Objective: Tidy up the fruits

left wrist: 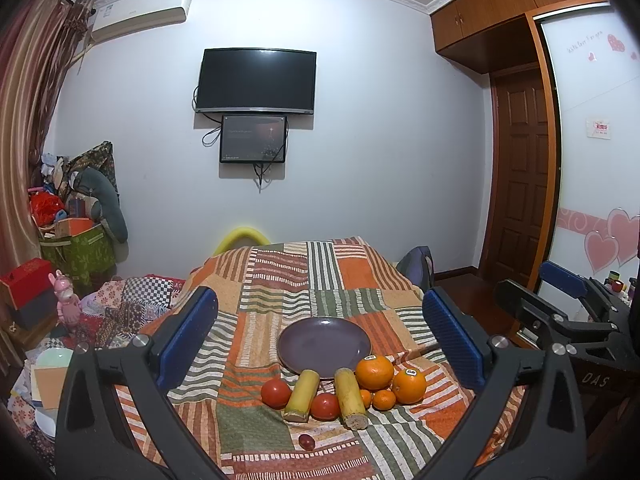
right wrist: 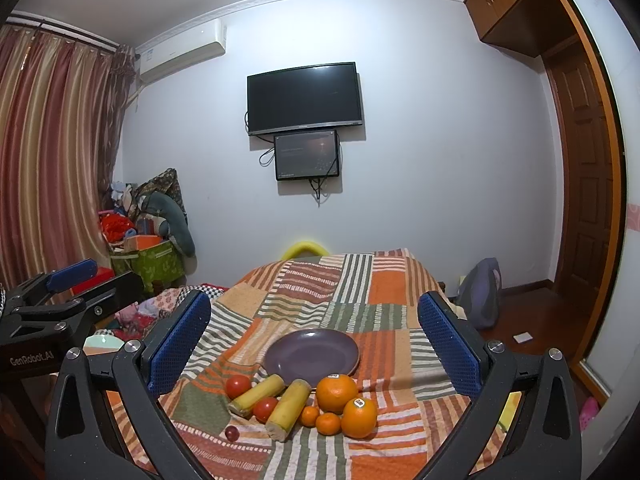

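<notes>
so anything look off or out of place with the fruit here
One thing: a small dark red fruit lies alone on the bedspread, apart from the cluster of tomatoes, yellow pieces and oranges beside the plate. The plate holds nothing. Nothing looks spilled or damaged.

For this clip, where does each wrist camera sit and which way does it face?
Left wrist: on the left gripper, facing the wall TV over the purple plate and fruit; own open fingers frame it, right gripper at right edge.
Right wrist: on the right gripper, same heading; left gripper at left edge.
Shared: plate, fruit, patchwork cloth, TV.
</notes>
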Demonstrator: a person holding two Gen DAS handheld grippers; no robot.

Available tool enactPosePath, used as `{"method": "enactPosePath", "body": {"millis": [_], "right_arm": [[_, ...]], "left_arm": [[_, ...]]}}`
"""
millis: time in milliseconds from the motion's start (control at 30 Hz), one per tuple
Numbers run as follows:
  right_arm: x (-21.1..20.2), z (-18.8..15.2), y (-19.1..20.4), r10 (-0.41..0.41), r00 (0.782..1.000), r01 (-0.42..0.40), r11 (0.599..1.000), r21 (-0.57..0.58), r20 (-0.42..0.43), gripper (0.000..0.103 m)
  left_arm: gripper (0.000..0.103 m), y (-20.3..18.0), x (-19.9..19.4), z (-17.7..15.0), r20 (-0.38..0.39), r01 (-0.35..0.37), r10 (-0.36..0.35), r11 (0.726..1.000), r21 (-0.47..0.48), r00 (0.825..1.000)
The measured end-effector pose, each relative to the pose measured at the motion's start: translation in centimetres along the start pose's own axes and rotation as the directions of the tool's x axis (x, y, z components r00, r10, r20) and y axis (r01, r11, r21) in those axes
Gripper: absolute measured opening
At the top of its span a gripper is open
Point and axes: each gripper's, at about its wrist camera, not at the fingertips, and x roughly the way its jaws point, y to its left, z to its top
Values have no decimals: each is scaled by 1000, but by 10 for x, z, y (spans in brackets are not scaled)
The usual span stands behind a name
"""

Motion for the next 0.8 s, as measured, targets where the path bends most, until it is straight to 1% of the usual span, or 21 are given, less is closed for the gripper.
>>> {"method": "enactPosePath", "body": {"millis": [800], "right_arm": [[1, -1, 1, 10, 1000, -10, 1000, 2, -3, 103]], "left_arm": [[103, 0, 2, 0, -15, 8, -8, 1000, 0, 1000]]}}
